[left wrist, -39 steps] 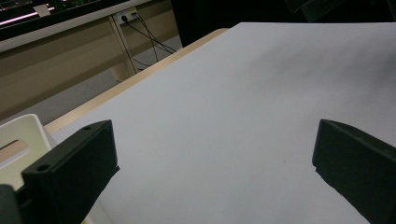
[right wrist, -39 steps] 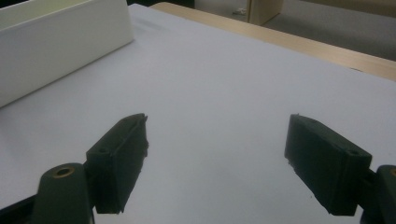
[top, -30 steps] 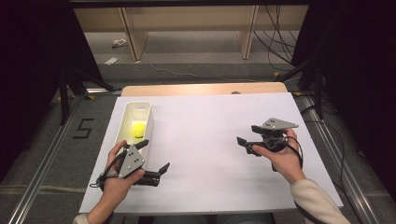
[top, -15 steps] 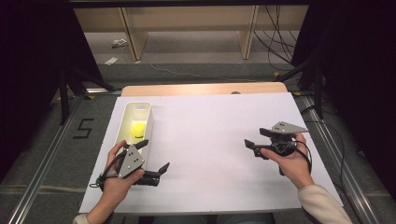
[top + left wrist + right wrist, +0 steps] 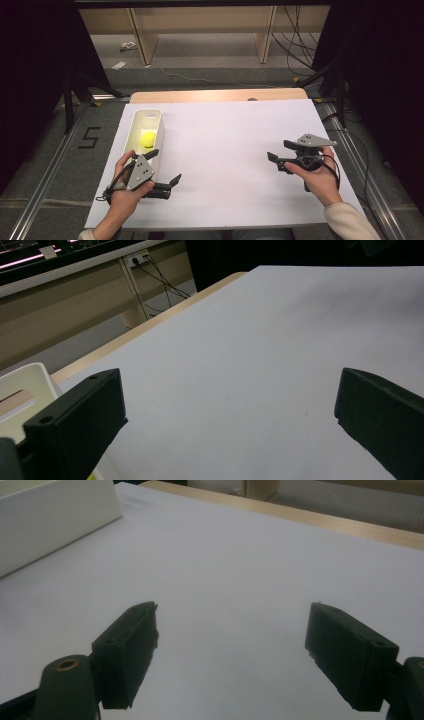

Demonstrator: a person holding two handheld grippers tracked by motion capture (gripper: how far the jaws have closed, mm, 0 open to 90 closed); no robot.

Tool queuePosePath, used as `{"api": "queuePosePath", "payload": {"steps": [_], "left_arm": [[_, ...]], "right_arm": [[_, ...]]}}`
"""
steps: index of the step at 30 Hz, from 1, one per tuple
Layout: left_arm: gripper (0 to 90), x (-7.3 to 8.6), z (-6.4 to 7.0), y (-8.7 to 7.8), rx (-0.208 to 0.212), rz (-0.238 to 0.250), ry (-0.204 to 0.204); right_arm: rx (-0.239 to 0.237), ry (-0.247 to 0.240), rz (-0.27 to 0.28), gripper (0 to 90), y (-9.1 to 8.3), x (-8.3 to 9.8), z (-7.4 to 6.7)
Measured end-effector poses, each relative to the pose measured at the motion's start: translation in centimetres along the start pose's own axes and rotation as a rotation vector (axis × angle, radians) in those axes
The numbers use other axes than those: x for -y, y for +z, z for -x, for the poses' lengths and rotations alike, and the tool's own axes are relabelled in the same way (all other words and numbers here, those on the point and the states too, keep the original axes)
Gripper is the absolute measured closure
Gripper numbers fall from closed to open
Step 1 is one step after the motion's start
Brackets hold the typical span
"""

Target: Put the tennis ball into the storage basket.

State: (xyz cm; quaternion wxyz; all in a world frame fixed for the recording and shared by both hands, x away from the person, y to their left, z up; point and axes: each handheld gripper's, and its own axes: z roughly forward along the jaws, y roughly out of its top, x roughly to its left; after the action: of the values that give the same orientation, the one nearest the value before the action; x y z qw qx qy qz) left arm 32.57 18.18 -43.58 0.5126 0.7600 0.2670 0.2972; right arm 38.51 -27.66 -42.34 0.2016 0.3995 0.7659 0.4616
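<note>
Holding my left gripper (image 5: pixel 164 167) low at about seven o'clock on the white table (image 5: pixel 230 150), I have it right beside the near end of the white bin (image 5: pixel 135 127); one jaw sits up against the bin's near right corner, the other reaches out over bare table toward three o'clock. My left hand (image 5: pixel 125 192) wraps the body from behind, with the grey plate on top facing up. From the left gripper view (image 5: pixel 227 405) the two black jaws stand wide apart with nothing between them, just plain white tabletop running away to the wooden edge (image 5: pixel 150 322), and a corner of the bin (image 5: pixel 25 390) sits at nine o'clock beside the left jaw.

The yellow ball (image 5: pixel 147 138) lies inside the bin, roughly in its middle, at about twelve o'clock from my left gripper and near it, not touched by either jaw.

My right gripper (image 5: pixel 280 152) is well apart from all that, at about four o'clock on the table, held in my right hand (image 5: pixel 317 177) with its jaws pointing toward nine o'clock, back at the bin. In the right gripper view (image 5: pixel 232 640) those jaws are also spread wide and hold nothing; white table shows between them, and the bin's side wall (image 5: pixel 55 515) stands off at ten o'clock, well clear of the jaws.
</note>
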Motion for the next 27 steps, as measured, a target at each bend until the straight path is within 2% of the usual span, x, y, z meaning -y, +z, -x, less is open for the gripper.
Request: {"api": "queuePosePath", "payload": {"steps": [27], "left_arm": [[0.0, 0.0, -0.1, -0.1, -0.004, 0.004, -0.006]], "right_arm": [[0.015, 0.022, 0.001, 21.7, -2.3, 1.8, 0.4]]}}
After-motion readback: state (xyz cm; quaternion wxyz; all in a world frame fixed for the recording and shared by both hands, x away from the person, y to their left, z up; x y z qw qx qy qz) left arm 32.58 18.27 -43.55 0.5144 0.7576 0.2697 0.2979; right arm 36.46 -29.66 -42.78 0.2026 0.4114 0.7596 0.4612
